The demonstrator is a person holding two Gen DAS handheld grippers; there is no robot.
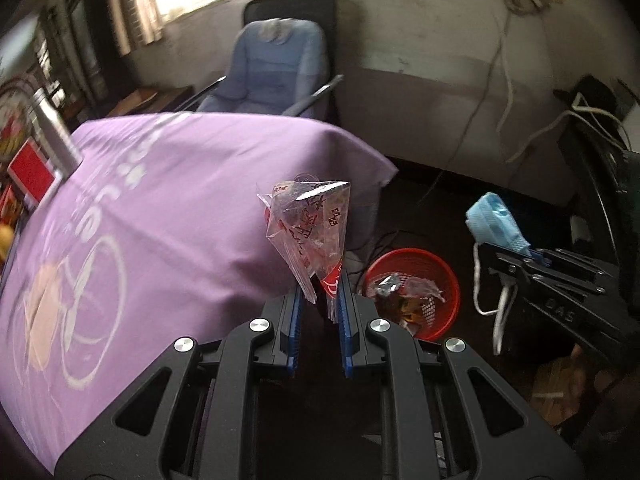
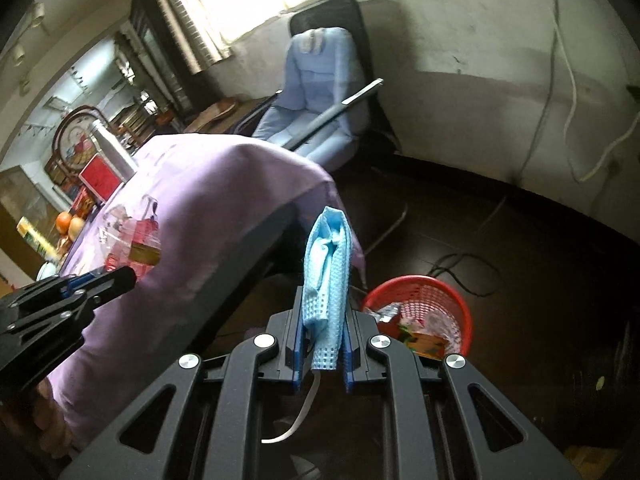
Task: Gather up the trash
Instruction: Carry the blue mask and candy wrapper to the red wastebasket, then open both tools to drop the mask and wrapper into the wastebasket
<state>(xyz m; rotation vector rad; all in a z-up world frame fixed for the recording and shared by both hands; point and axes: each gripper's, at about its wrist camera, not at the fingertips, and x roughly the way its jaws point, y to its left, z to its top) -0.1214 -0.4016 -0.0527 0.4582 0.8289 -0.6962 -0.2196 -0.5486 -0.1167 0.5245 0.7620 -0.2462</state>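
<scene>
My left gripper [image 1: 319, 300] is shut on a crumpled clear plastic wrapper [image 1: 310, 224] with red print, held above the edge of the purple-covered table [image 1: 160, 216]. My right gripper [image 2: 323, 320] is shut on a folded blue face mask [image 2: 328, 272], its white ear loop dangling below. In the left wrist view the right gripper [image 1: 520, 250] with the mask [image 1: 494, 222] shows at the right. In the right wrist view the left gripper [image 2: 100, 276] with the wrapper [image 2: 128, 240] shows at the left. A red mesh trash basket [image 1: 444, 268] [image 2: 444, 292] stands on the dark floor below, holding several wrappers.
A blue-covered office chair [image 1: 276, 68] stands behind the table by the wall. A steel bottle [image 1: 54, 132] and a red box [image 1: 30, 172] sit at the table's far left. Cables [image 2: 464, 268] run across the floor near the basket. A cardboard piece [image 1: 560, 388] lies at the lower right.
</scene>
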